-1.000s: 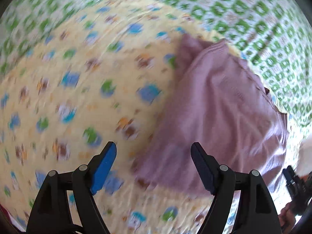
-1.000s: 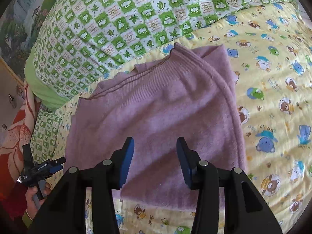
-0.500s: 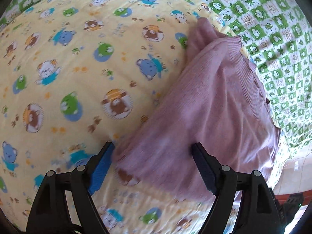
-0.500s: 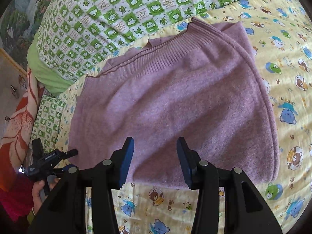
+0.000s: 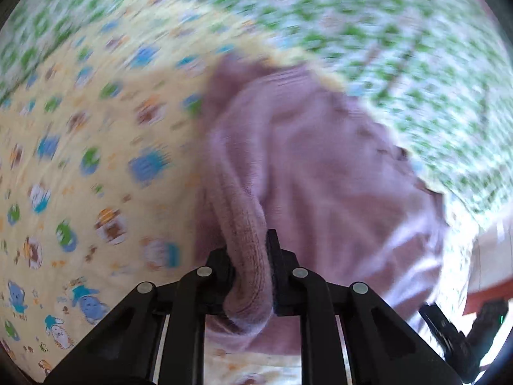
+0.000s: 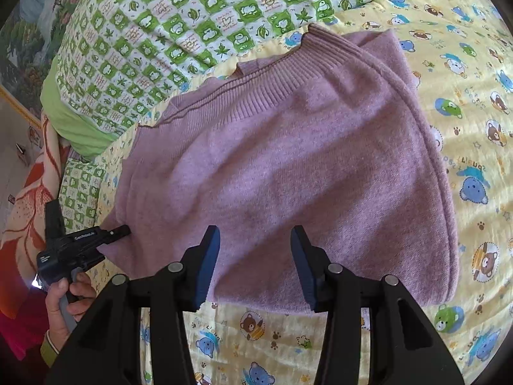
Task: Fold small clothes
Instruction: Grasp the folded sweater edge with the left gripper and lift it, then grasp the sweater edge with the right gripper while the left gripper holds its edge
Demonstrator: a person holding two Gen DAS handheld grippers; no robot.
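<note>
Pinching sweater (image 5: 320,166) corner: left gripper (image 5: 250,256) jaws just closed | right gripper (image 6: 255,256) jaws apart (empty)

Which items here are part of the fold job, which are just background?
In play:
- mauve knitted sweater
- left gripper, jaws just closed, pinching a sweater edge
- right gripper, open above the sweater's near hem

Background:
- yellow bear-print sheet
- green-and-white checked quilt
- orange floral blanket

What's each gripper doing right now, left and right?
Left gripper: jaws just closed, pinching a fold of the purple sweater.
Right gripper: open, holding nothing, over the sweater's near edge.
</note>
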